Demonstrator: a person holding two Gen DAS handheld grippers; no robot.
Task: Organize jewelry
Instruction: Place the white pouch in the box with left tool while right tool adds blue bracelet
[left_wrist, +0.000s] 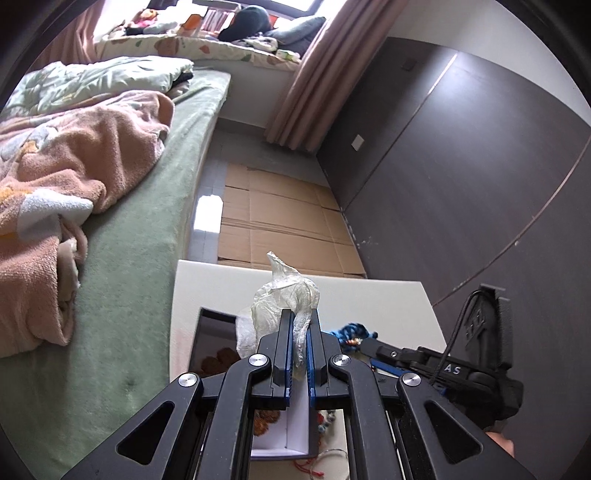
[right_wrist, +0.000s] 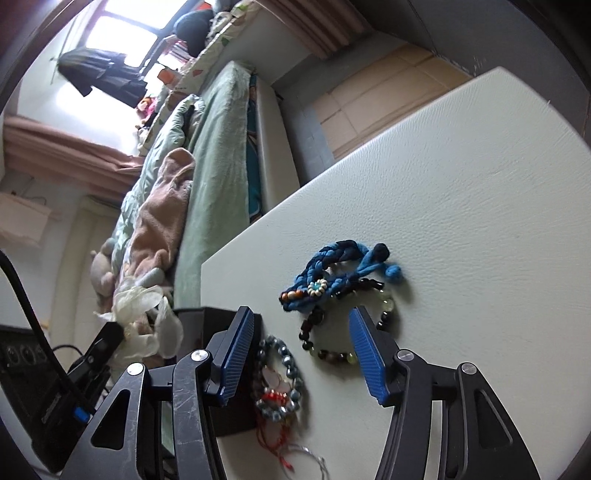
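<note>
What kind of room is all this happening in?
Most likely a bedroom in someone's home. A bed with a green sheet and a rumpled pink blanket stands beside the white table, and pink curtains hang by a window ledge piled with cushions.

The left gripper (left_wrist: 300, 332) is clamped nearly closed, seemingly pinching something thin; the right gripper (right_wrist: 301, 350) hangs with jaws spread wide.

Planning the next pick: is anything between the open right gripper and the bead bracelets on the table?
Nothing visible blocks it. The right gripper is open over the grey bead bracelet, with the dark bead bracelet and blue braided cord lying bare on the white table.
</note>
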